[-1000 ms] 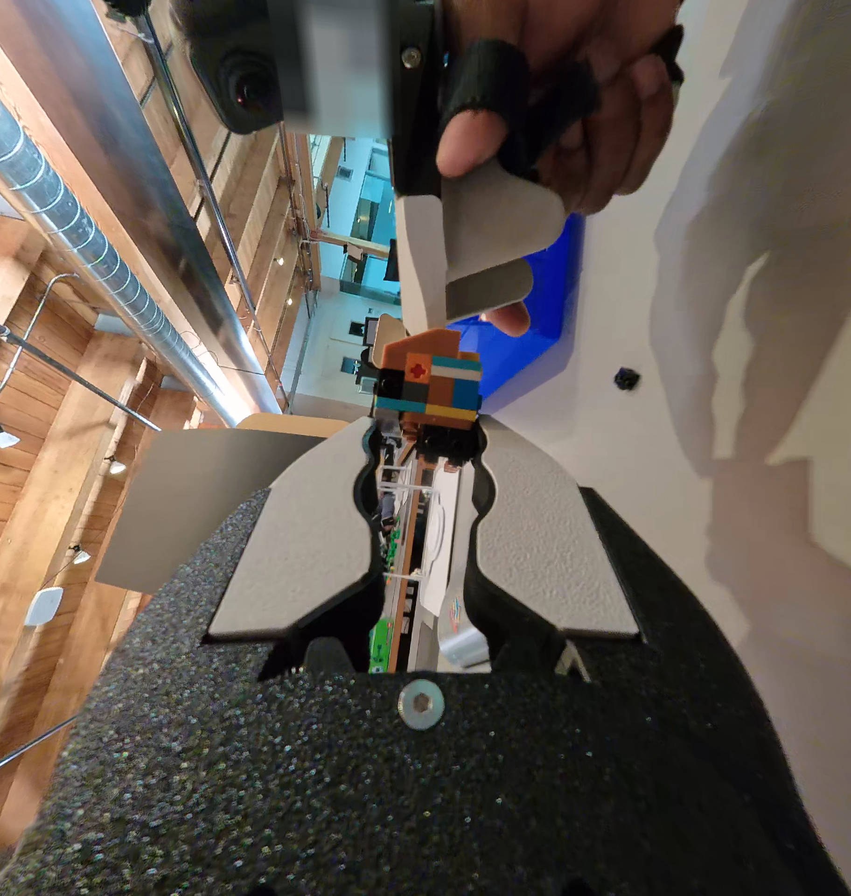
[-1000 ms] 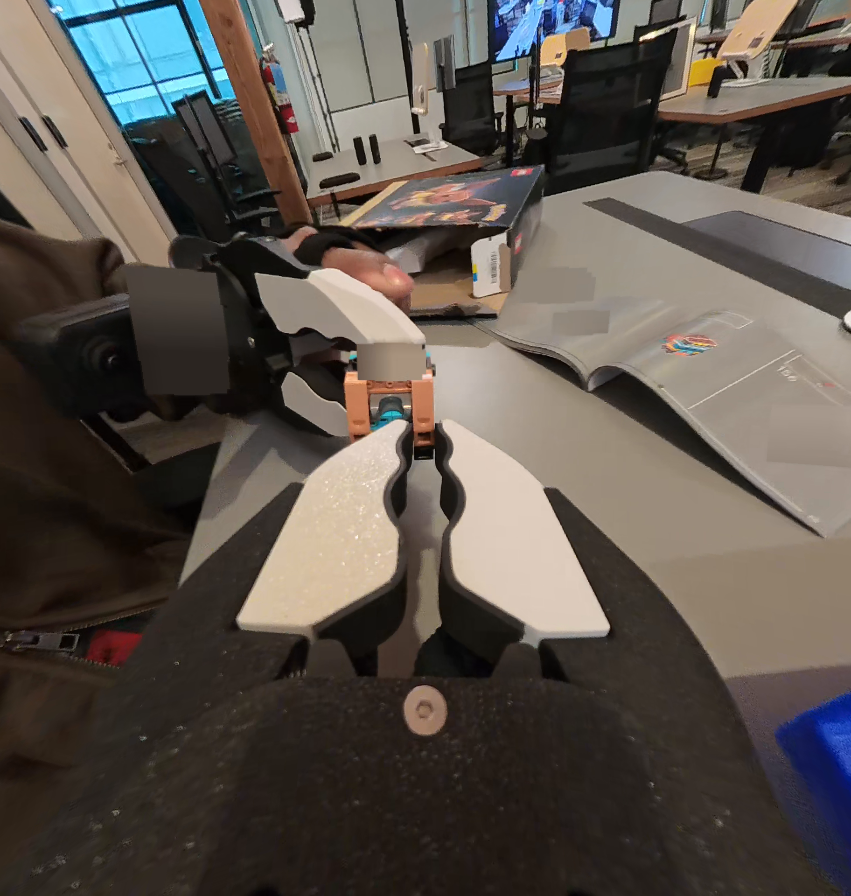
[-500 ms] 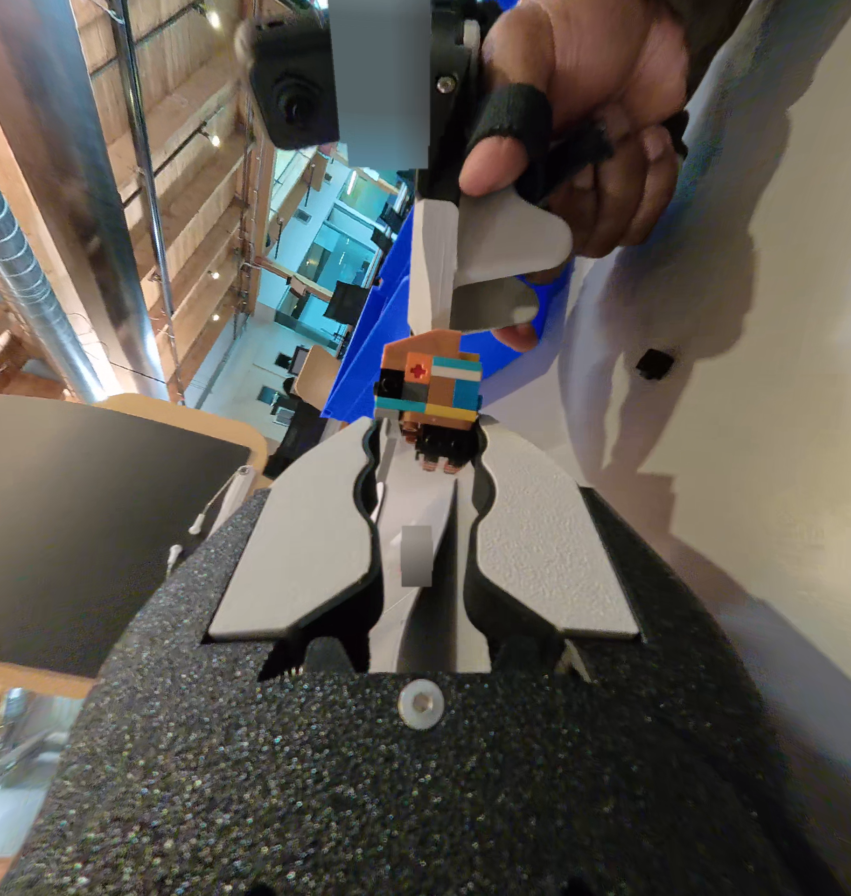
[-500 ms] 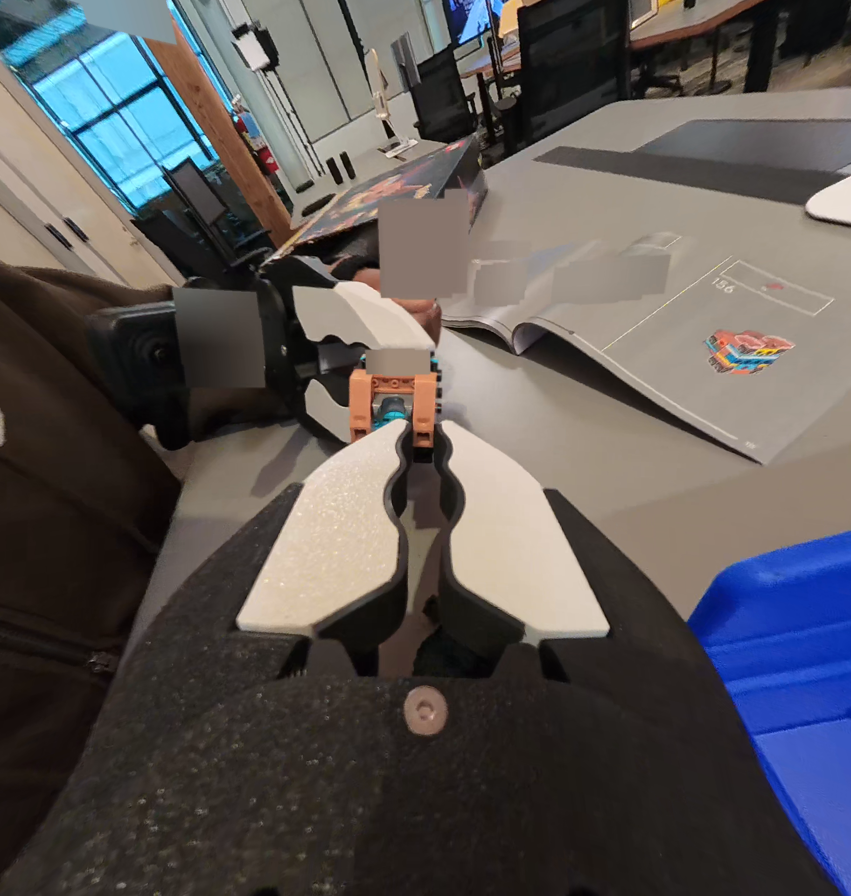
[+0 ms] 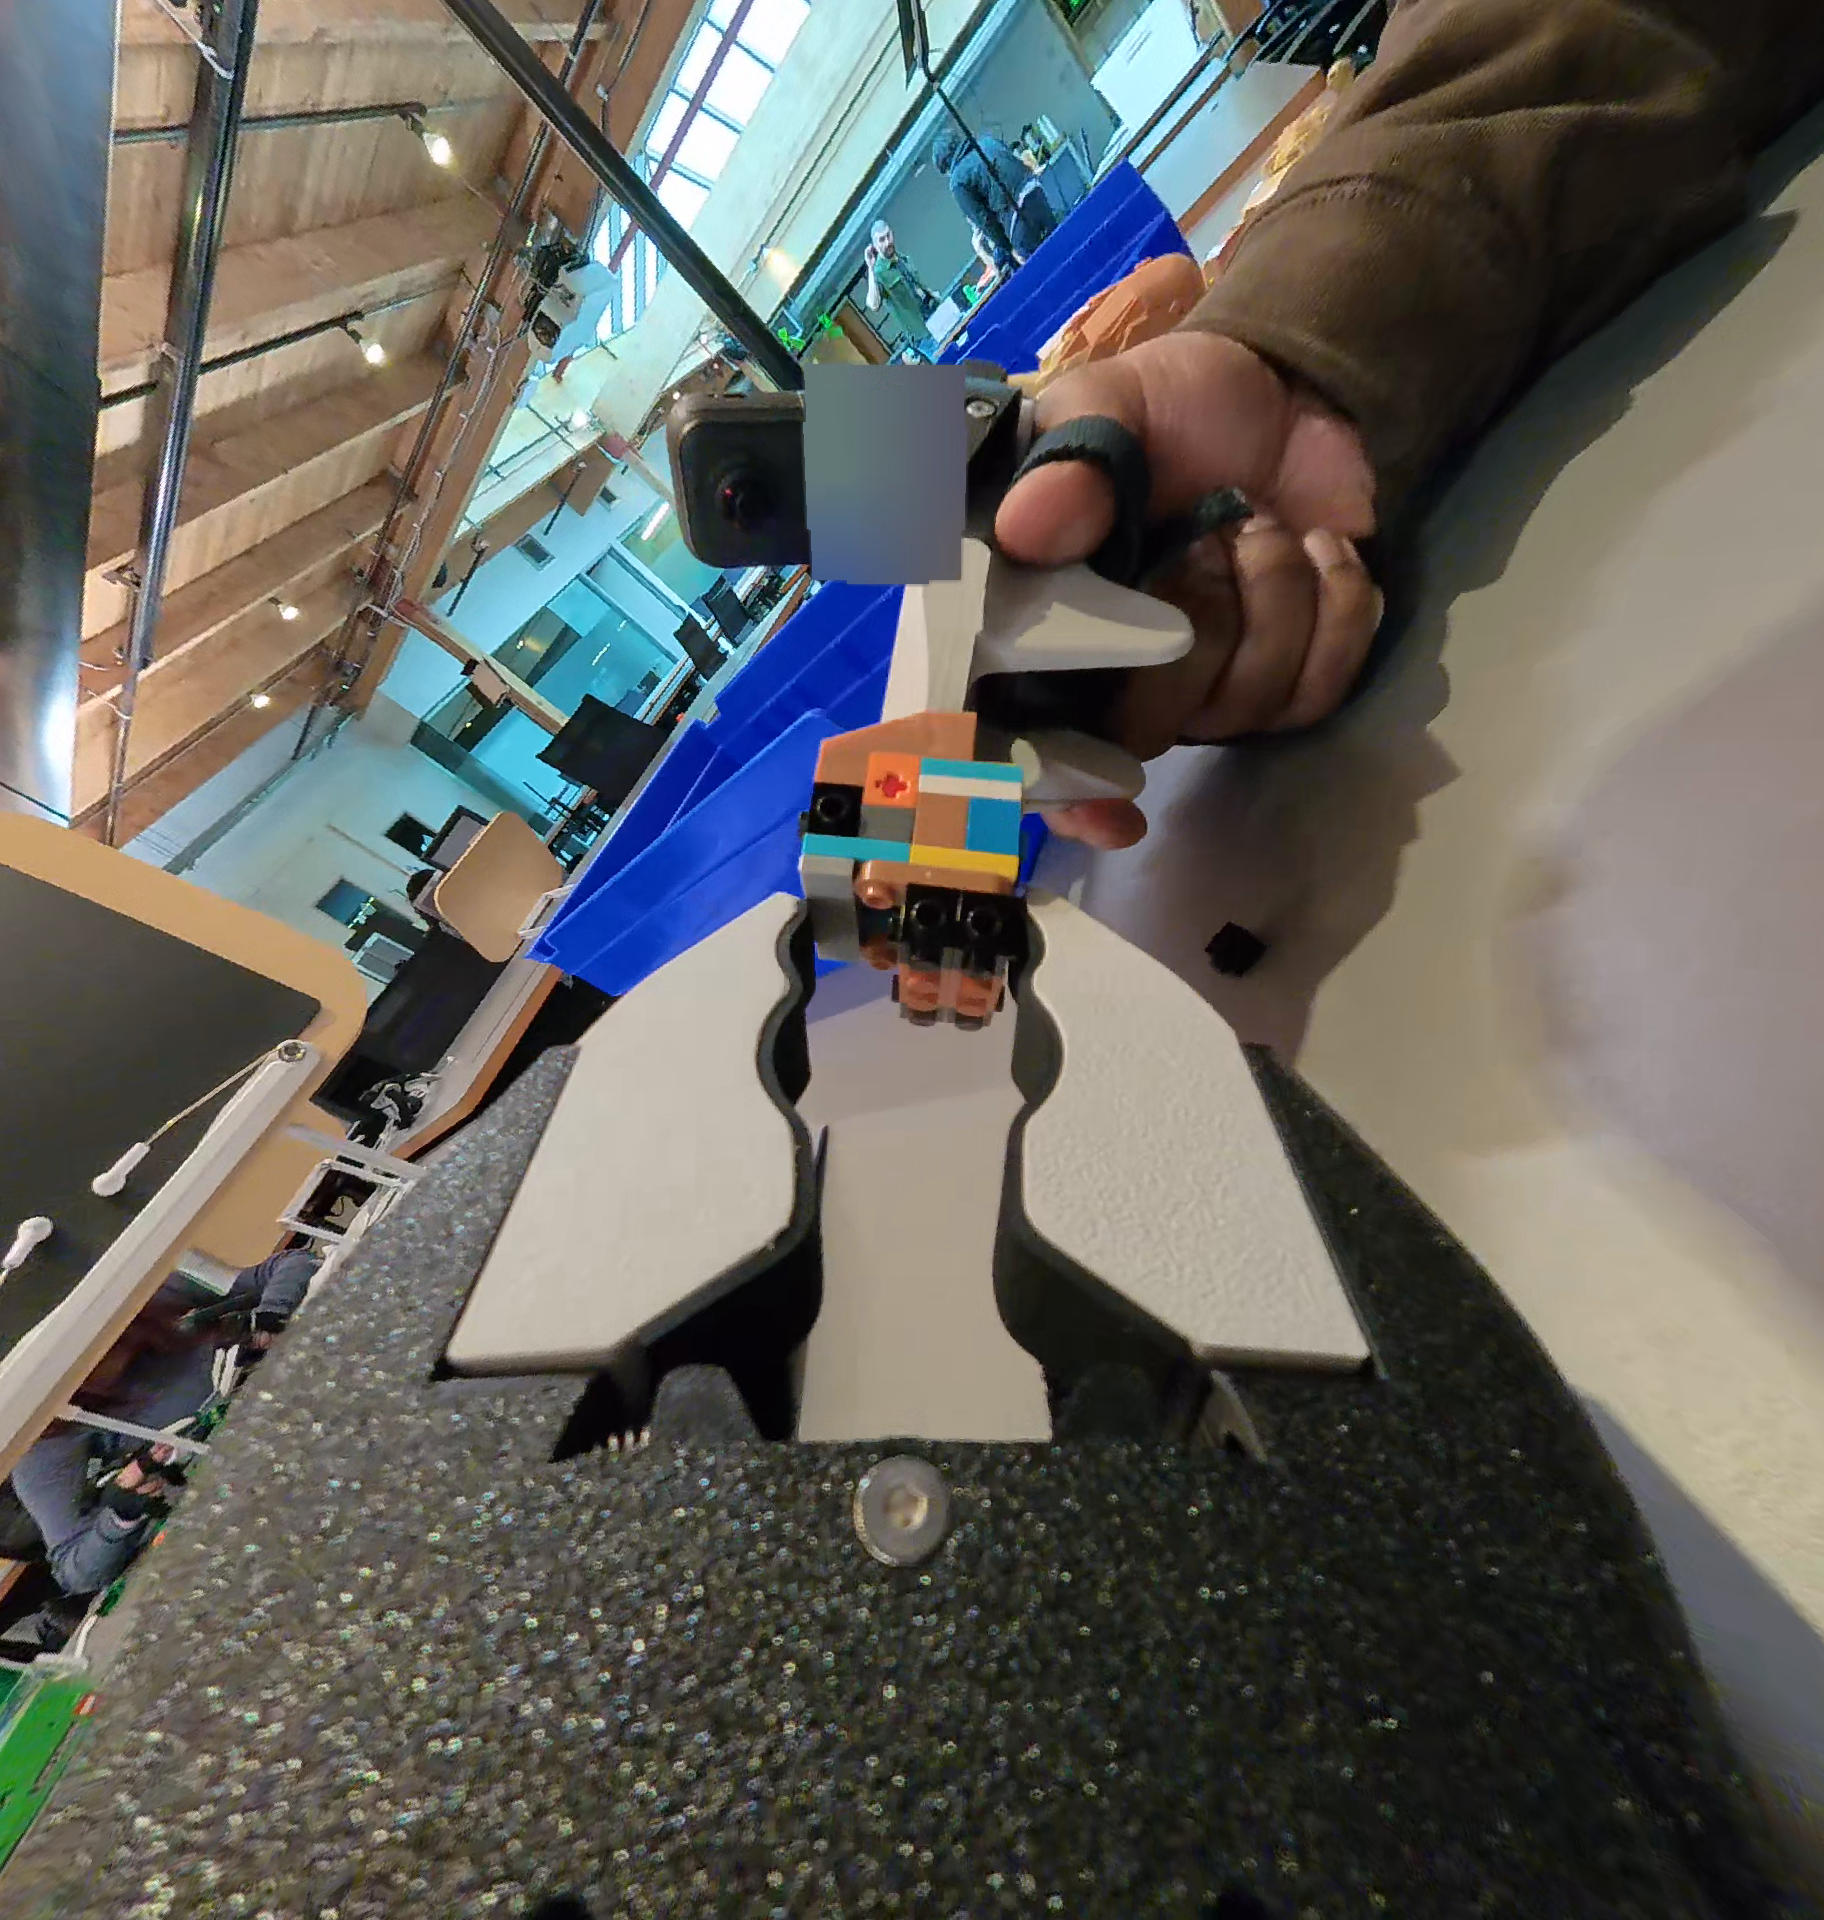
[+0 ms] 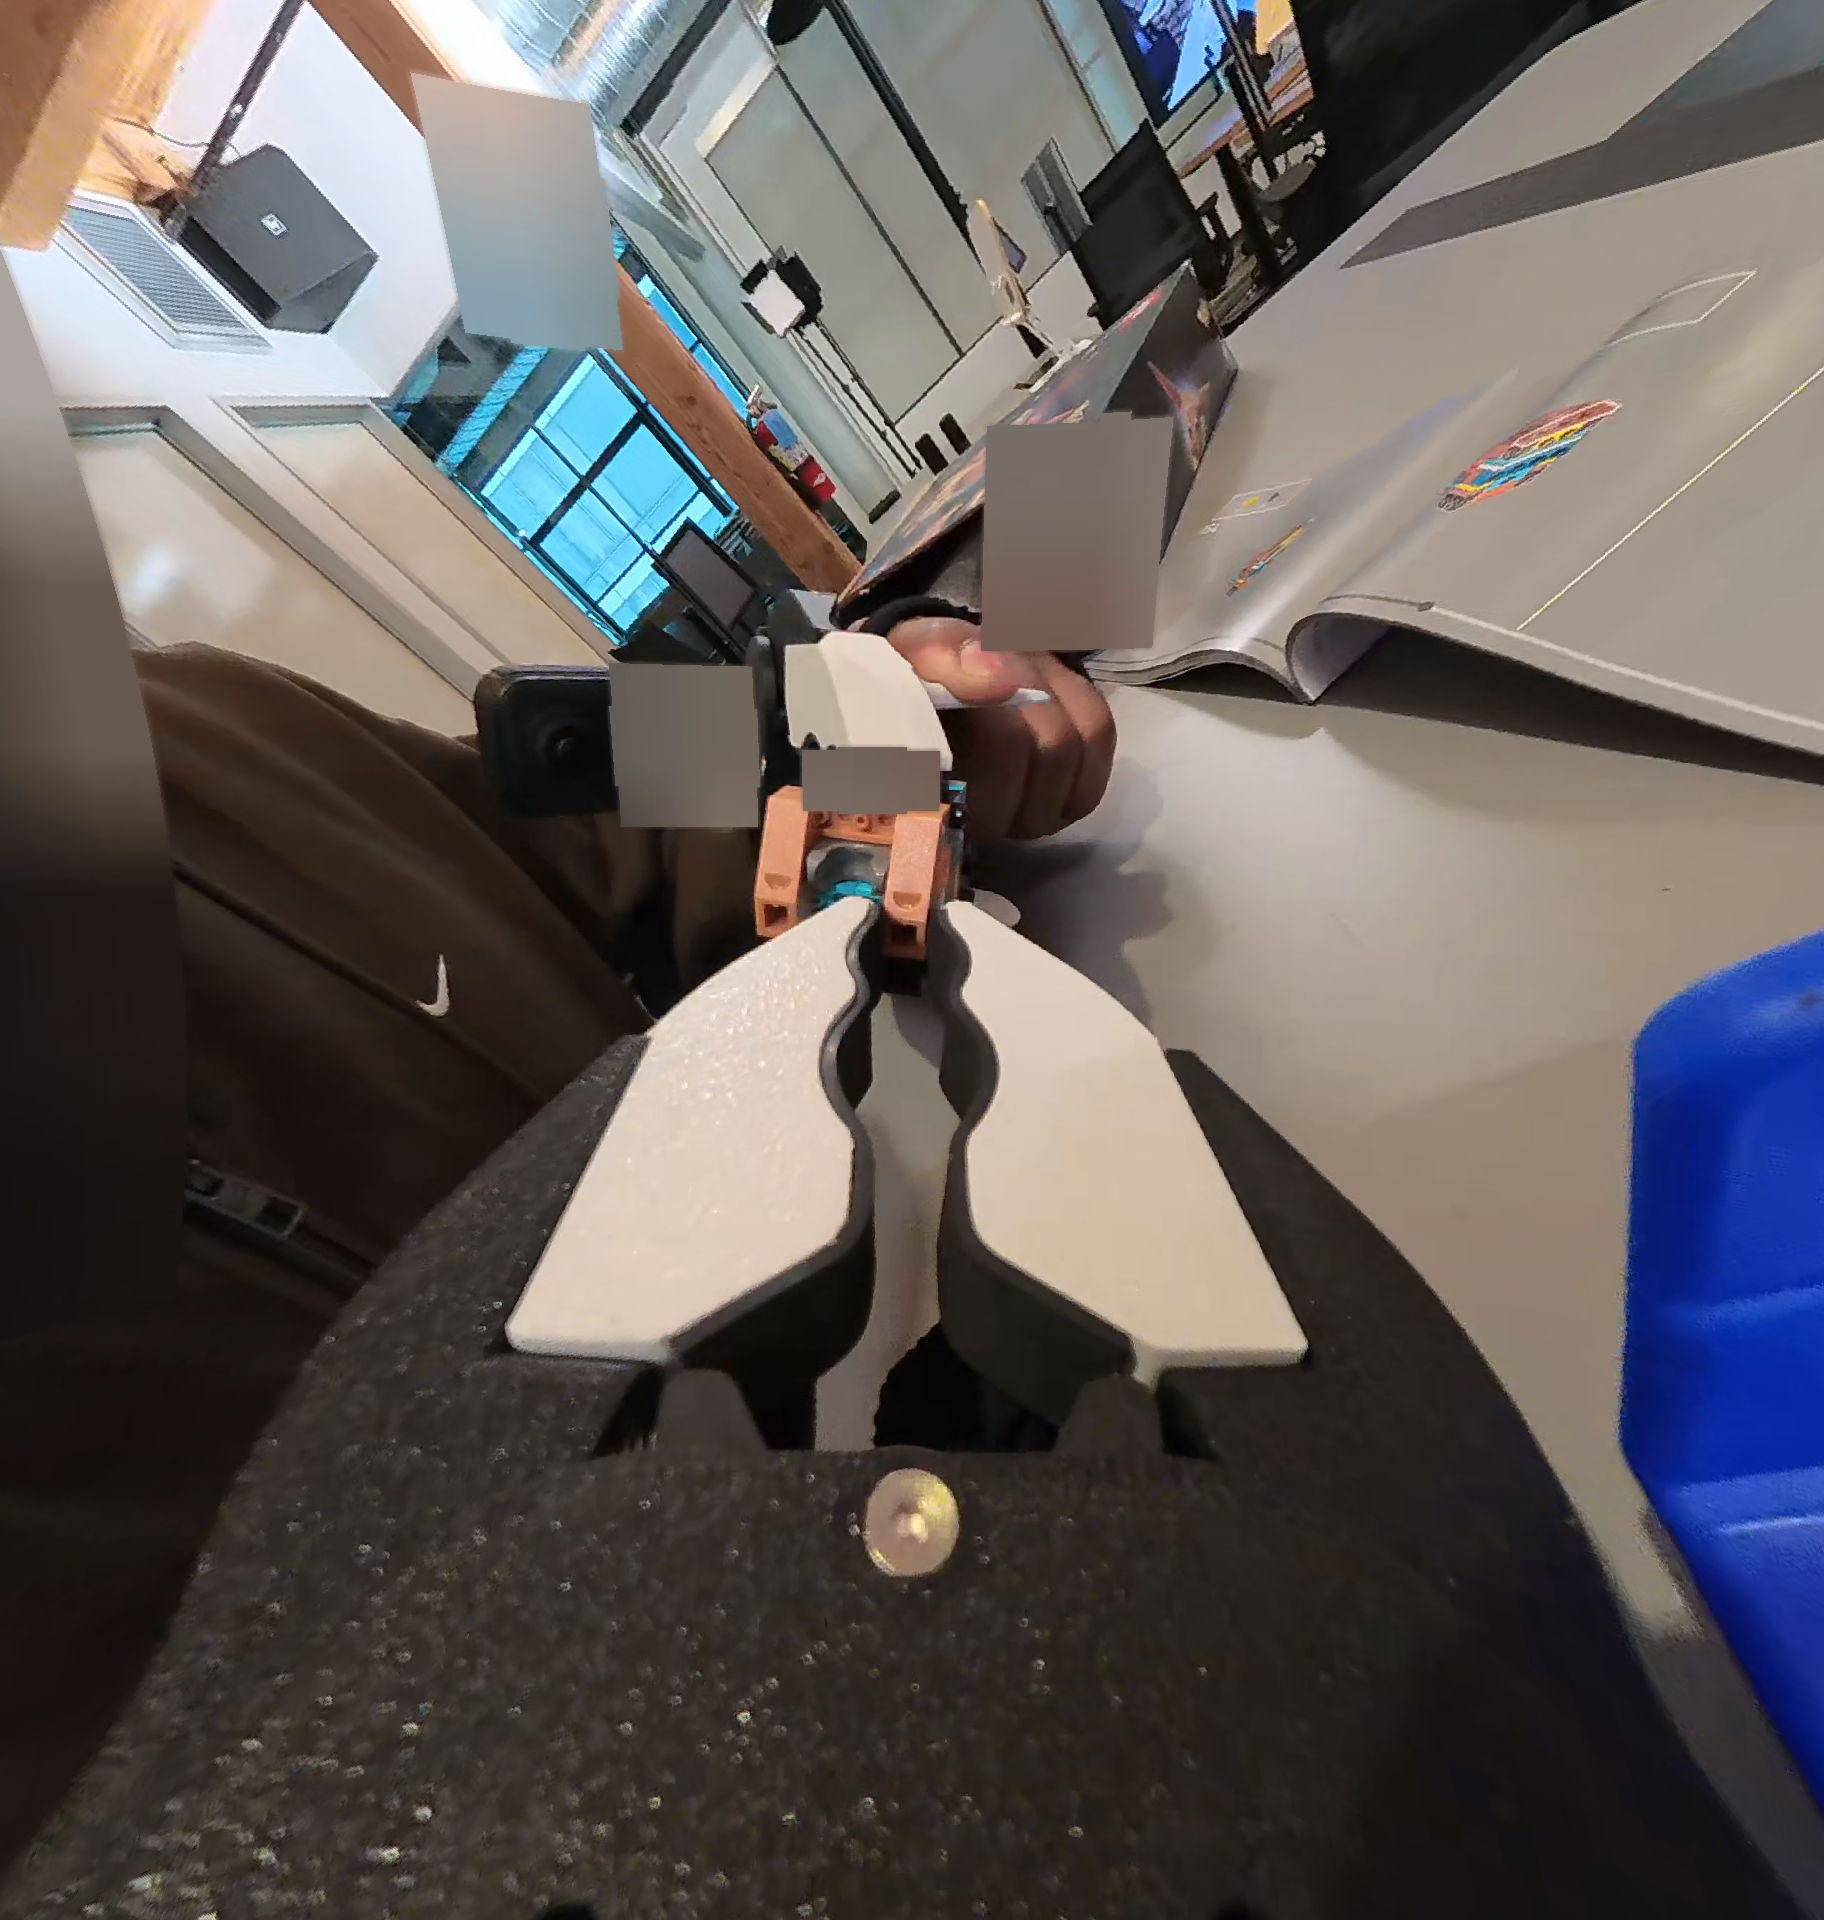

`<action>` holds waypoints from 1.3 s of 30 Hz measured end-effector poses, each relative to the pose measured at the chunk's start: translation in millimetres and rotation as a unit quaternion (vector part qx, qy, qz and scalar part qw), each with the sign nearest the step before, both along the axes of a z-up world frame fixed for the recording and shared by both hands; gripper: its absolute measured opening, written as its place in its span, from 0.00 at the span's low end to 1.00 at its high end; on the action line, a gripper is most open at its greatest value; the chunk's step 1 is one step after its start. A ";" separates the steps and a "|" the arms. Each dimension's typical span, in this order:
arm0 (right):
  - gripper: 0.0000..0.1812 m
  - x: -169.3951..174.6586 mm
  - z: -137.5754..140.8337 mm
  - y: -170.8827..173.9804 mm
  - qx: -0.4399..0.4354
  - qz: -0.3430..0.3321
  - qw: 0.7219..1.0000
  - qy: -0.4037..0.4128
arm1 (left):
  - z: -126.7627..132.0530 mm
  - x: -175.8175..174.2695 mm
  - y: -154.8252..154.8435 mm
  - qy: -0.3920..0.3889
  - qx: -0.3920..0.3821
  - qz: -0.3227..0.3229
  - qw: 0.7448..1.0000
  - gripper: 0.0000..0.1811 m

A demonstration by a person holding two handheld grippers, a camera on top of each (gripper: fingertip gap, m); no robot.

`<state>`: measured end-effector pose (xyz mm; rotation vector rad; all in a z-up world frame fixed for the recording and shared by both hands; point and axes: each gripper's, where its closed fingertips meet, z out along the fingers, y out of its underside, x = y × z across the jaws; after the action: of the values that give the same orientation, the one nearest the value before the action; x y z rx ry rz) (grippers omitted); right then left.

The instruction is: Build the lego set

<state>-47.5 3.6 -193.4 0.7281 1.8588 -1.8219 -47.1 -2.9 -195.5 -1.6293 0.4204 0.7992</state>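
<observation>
Both claws were clamped on one small lego assembly [image 5: 913, 831], held in the air above the grey surface [image 5: 1635, 935]. In the left wrist view, the left claw [image 5: 913, 920] gripped the near end of the assembly, its tips closed against black and copper-coloured bricks. The right claw [image 5: 1033, 727] pinched the far end, with a hand [image 5: 1230, 561] in a brown sleeve behind it. Blue bins [image 5: 721, 821] stood farther off to the left, and one small black piece [image 5: 1235, 948] lay loose on the surface to the right. In the right wrist view, the right claw [image 6: 903, 925] was closed on an orange-brown prong of the assembly [image 6: 851, 862]. An open instruction booklet [image 6: 1531, 540] lay on the surface beyond, with the set's box [image 6: 1147, 384] behind it.
</observation>
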 end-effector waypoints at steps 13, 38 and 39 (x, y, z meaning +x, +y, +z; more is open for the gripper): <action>0.04 -14.0 -14.5 8.2 0.046 -0.073 0.996 -0.031 | -15.0 -11.5 1.3 0.105 -0.064 0.057 0.991 0.27; 0.10 -3.7 -2.8 10.2 0.116 -0.077 0.955 0.262 | -33.8 -10.8 5.4 -0.100 -0.088 0.041 0.990 0.24; 0.10 0.5 -4.5 8.2 0.125 -0.067 0.948 0.286 | -34.1 -9.1 6.0 -0.120 -0.086 0.034 0.988 0.24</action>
<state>-46.9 11.8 -197.8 0.4364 2.4976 -2.0604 -56.3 3.1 -229.6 -1.8847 0.2686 0.6196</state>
